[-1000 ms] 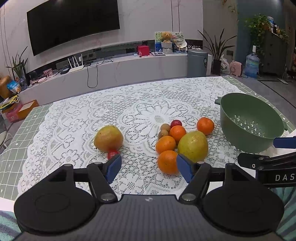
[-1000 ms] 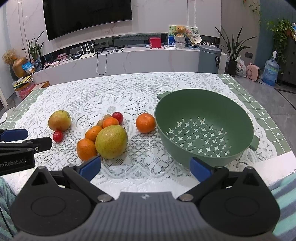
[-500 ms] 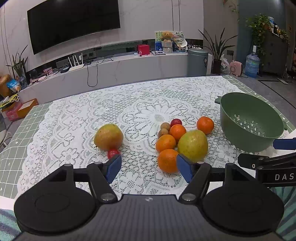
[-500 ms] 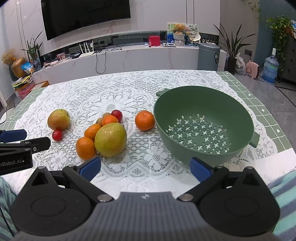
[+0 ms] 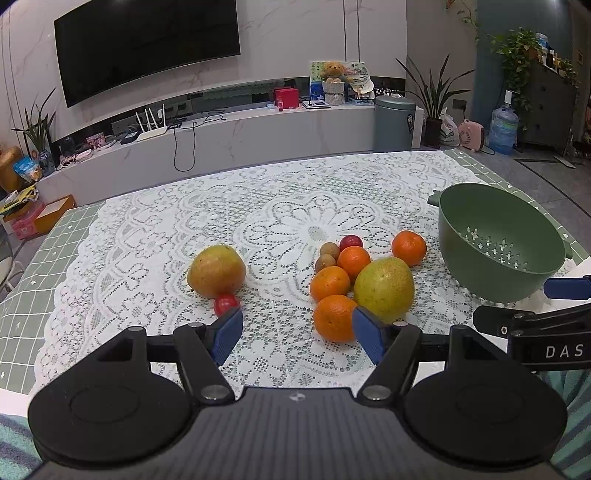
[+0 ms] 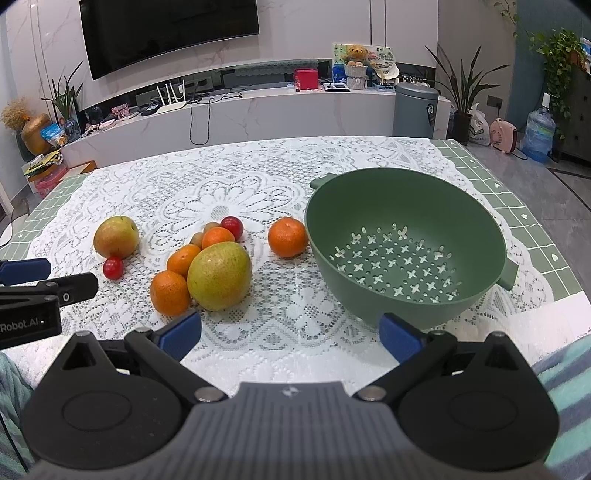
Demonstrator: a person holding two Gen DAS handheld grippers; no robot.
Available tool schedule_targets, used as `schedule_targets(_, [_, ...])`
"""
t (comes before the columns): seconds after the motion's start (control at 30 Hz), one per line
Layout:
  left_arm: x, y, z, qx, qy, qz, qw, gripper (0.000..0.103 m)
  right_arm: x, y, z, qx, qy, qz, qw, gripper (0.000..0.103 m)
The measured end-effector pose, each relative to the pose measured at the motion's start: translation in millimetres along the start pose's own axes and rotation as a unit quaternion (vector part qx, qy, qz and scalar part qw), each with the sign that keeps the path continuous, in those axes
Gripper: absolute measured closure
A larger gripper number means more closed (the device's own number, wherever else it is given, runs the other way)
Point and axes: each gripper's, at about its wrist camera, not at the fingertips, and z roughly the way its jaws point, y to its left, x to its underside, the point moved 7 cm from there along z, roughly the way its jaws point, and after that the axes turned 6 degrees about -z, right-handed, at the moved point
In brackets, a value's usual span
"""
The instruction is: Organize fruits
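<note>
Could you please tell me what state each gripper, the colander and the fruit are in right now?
Left gripper: open, holding nothing.
Right gripper: open, holding nothing.
Green colander: upright on the lace cloth, empty.
Four oranges: loose on the cloth, none in the colander.
Two large yellow-green fruits: lying on the cloth, apart.
Television: screen dark.

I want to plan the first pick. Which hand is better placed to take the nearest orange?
Left, probably. The left tool is open, and the nearest orange lies just ahead of its right finger. The right tool faces the bare cloth beside the green colander.
</note>
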Motion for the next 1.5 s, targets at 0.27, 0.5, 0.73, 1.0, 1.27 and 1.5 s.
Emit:
schedule_targets(0.27, [0.2, -1.1, 0.3, 0.001, 0.001, -0.002, 1.0, 0.023, 0.6, 0.6, 2.0, 0.002, 0.004, -0.001, 1.0, 0.004])
schedule_targets(0.5, [0.2, -0.9, 1.7, 0.002, 0.003, -0.005, 1.0, 0.023, 0.6, 1.6, 3.4, 0.002, 0.009, -0.002, 1.0, 0.004])
schedule_targets(0.73, [1.5, 0.5, 4.1, 0.006, 0.007, -0.009, 0.9999, 0.023, 1.7, 2.5, 6.9, 0.001, 0.015, -0.003, 1.0, 0.004])
schedule_targets(1.0, [2.8, 9.6, 14.4, 0.022, 0.016, -0.028, 0.9992, 0.025, -0.1, 10.3, 13.3, -0.035, -0.029, -0.007, 0.999, 0.004])
schedule_targets(1.27, [0.7, 27.6, 29.9, 0.018, 0.018, -0.053, 0.9982, 0.03, -7.2, 25.8, 36.0, -0.094, -0.041, -0.001, 0.995, 0.015])
schedule_targets(1.5, [-12.7, 47.9, 51.7, -0.008, 0.004, -0.055, 0.9985, 0.026, -16.6, 33.2, 64.3, -0.119, -0.019, 0.039, 0.992, 0.018])
